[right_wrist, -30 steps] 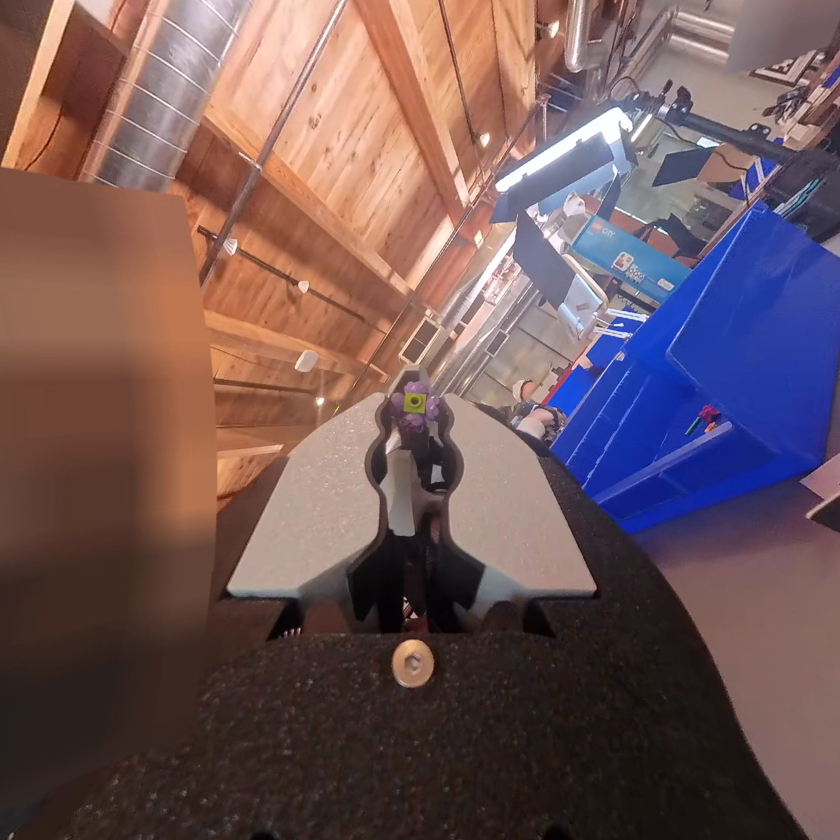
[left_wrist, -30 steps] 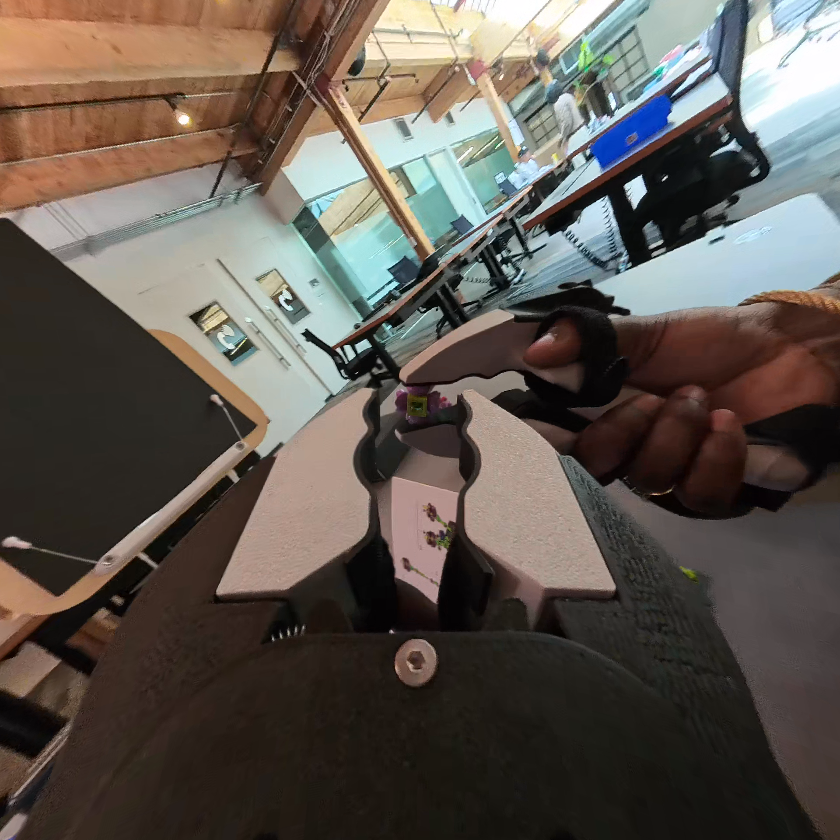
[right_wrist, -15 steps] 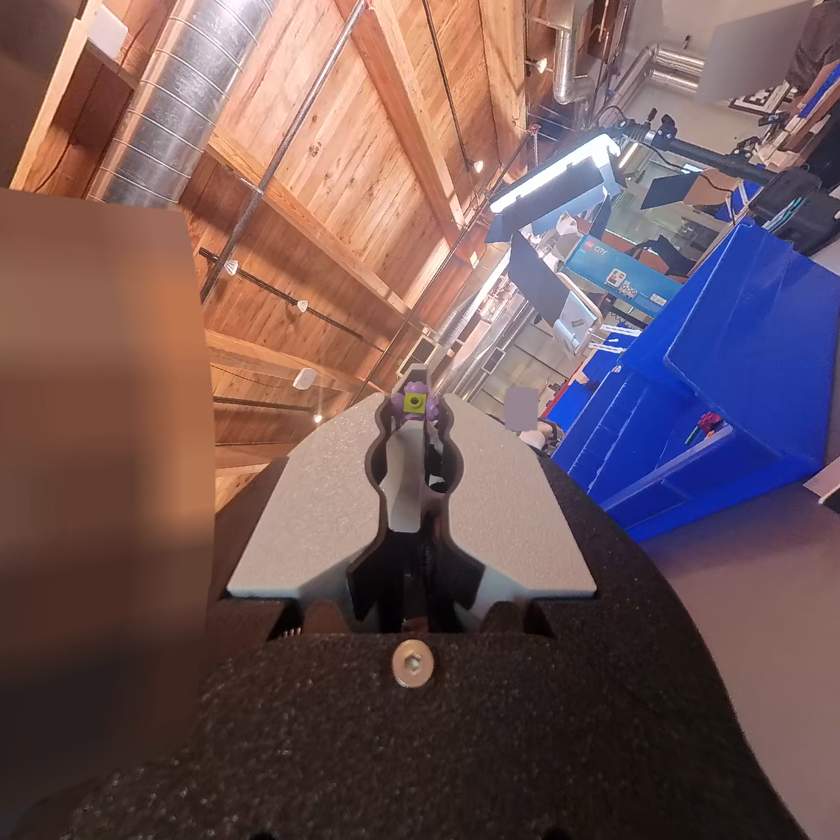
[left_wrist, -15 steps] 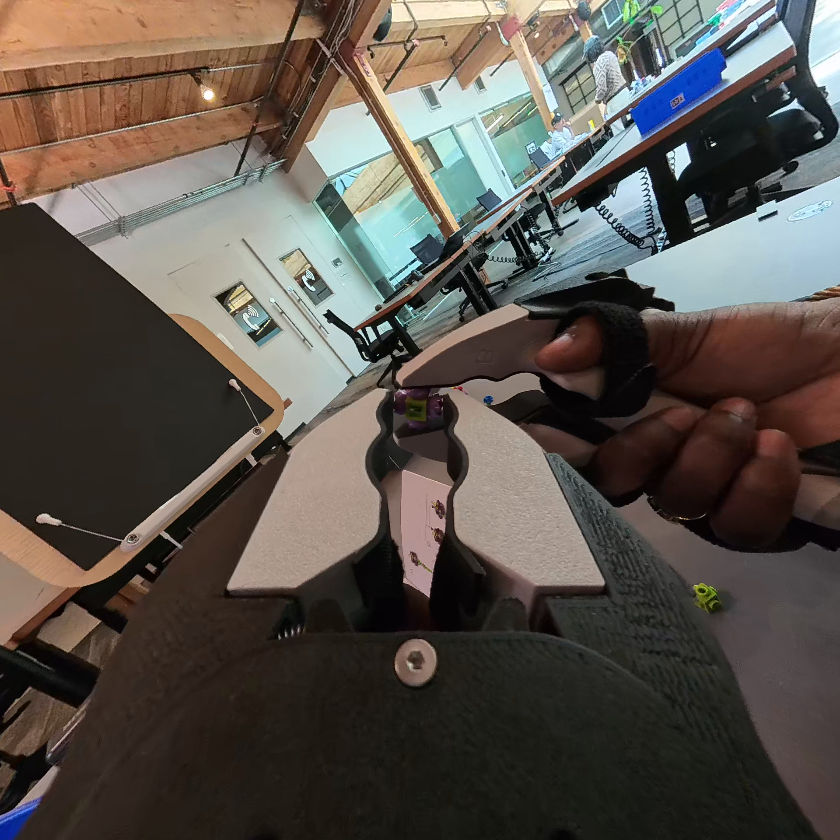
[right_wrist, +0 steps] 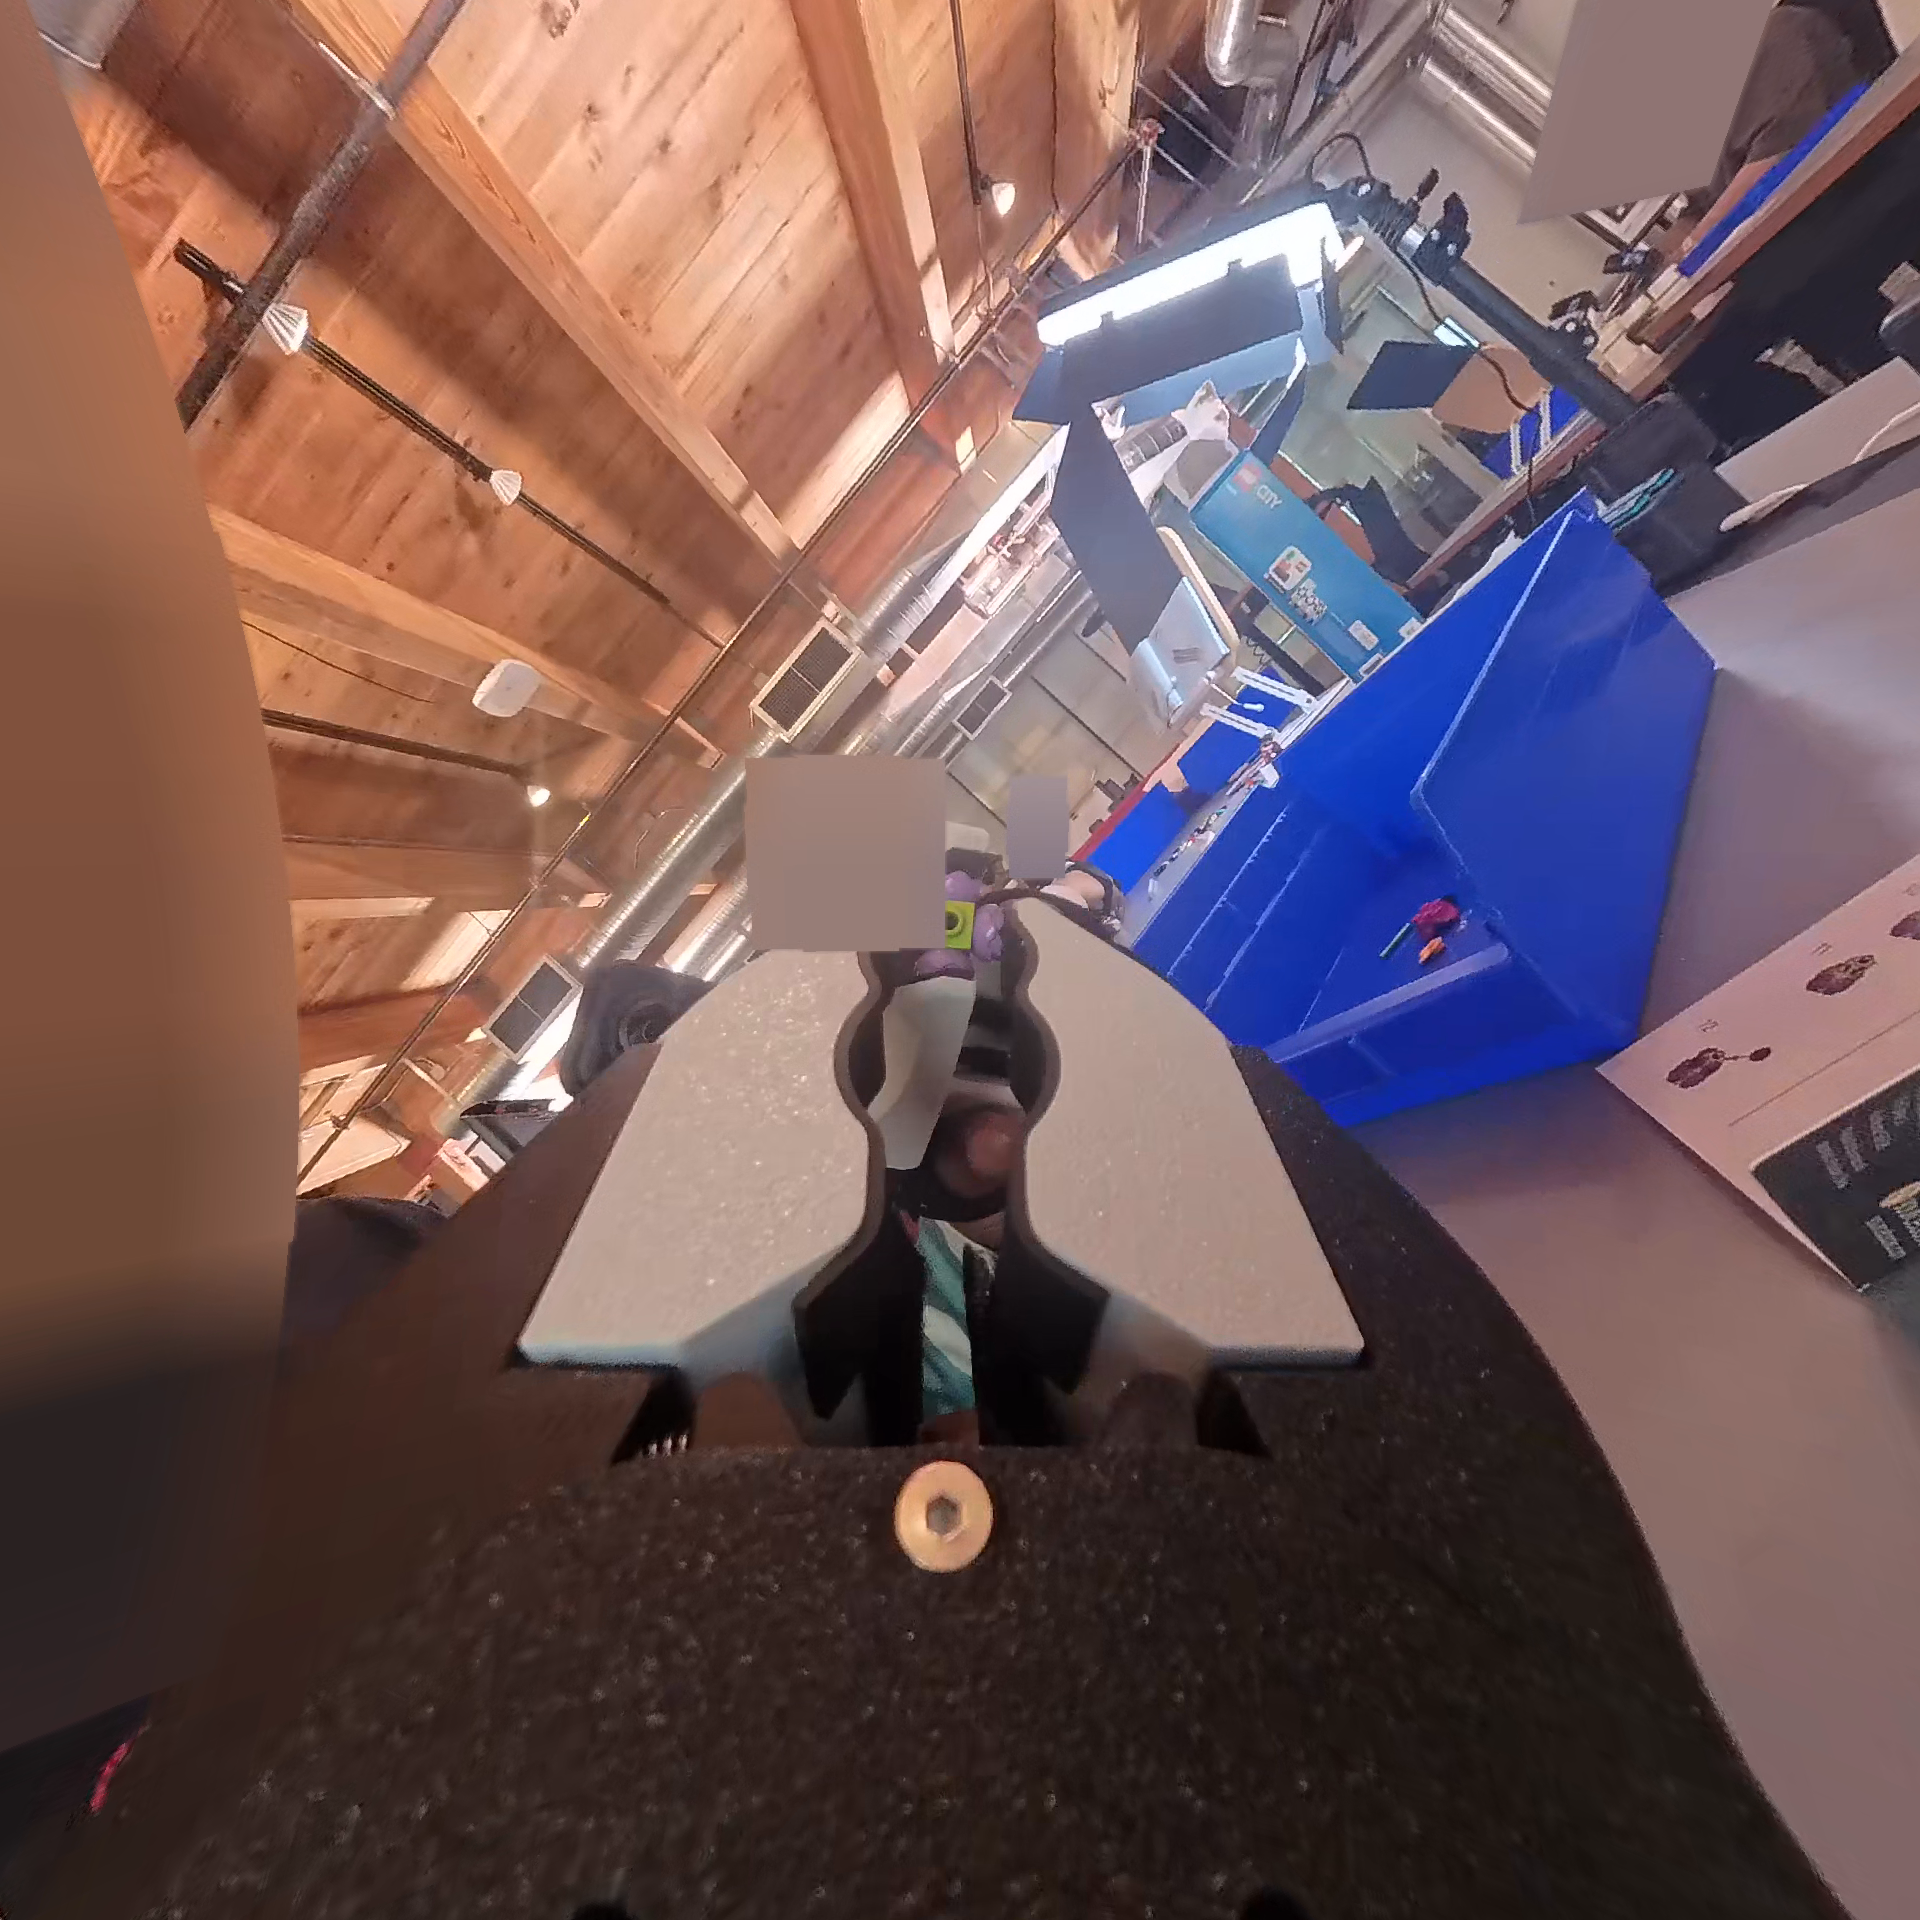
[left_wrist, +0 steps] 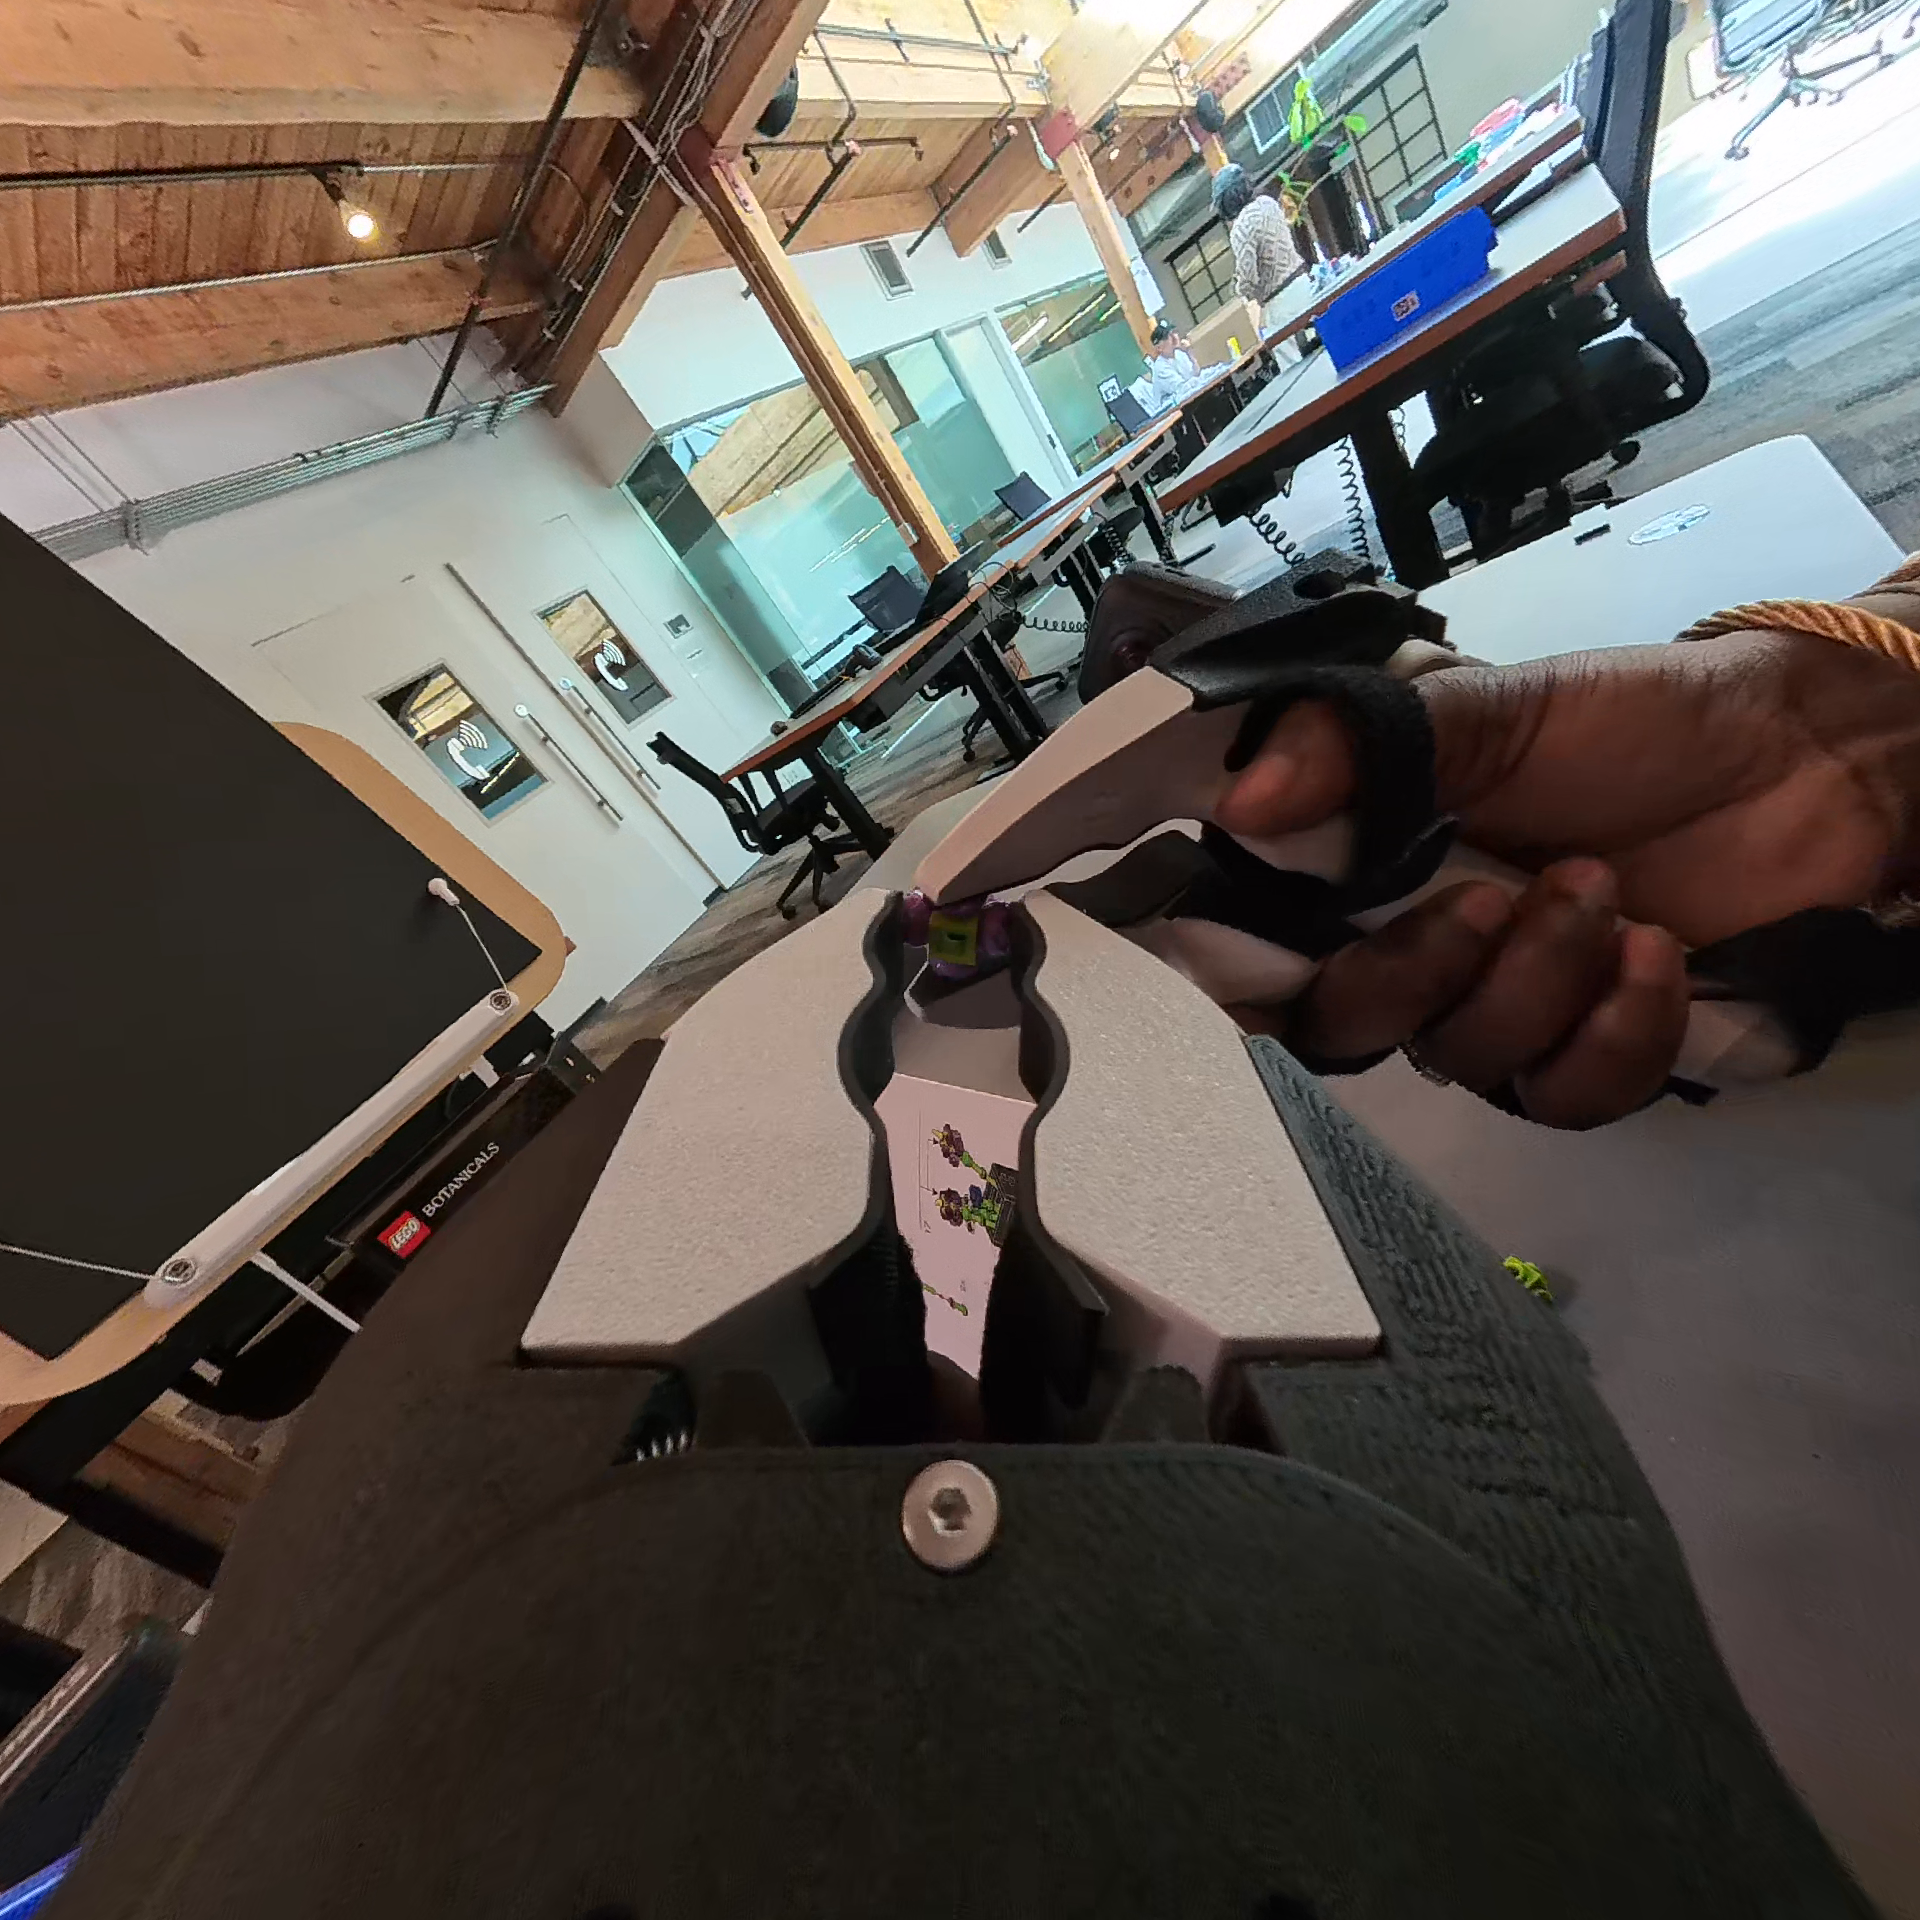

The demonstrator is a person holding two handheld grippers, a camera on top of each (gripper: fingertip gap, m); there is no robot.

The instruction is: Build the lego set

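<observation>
A small purple flower piece with a lime-green centre [left_wrist: 958,932] sits between the tips of my left gripper [left_wrist: 958,920], which is shut on it. My right gripper [left_wrist: 951,914], held by a hand, comes in from the right and its finger tip [left_wrist: 1070,800] presses on the same piece. In the right wrist view the flower piece [right_wrist: 977,935] sits at the tips of my right gripper [right_wrist: 956,940], partly behind a blur patch. A finger of the left gripper [right_wrist: 920,1070] shows between the right gripper's jaws. Both grippers are held up above the grey table [left_wrist: 1714,1403].
An instruction booklet [right_wrist: 1808,997] lies on the table, also seen between the left fingers [left_wrist: 961,1195]. Blue bins [right_wrist: 1507,831] with a few small pieces stand at the right. A loose lime-green piece [left_wrist: 1522,1276] lies on the table. A black board [left_wrist: 156,883] stands at left. My left and right fingertips are right by each other.
Both grippers stay closed on the flower piece and have tilted together. The right wrist view now looks lower, so the booklet and more table show. The right gripper's finger sits higher over the piece.
</observation>
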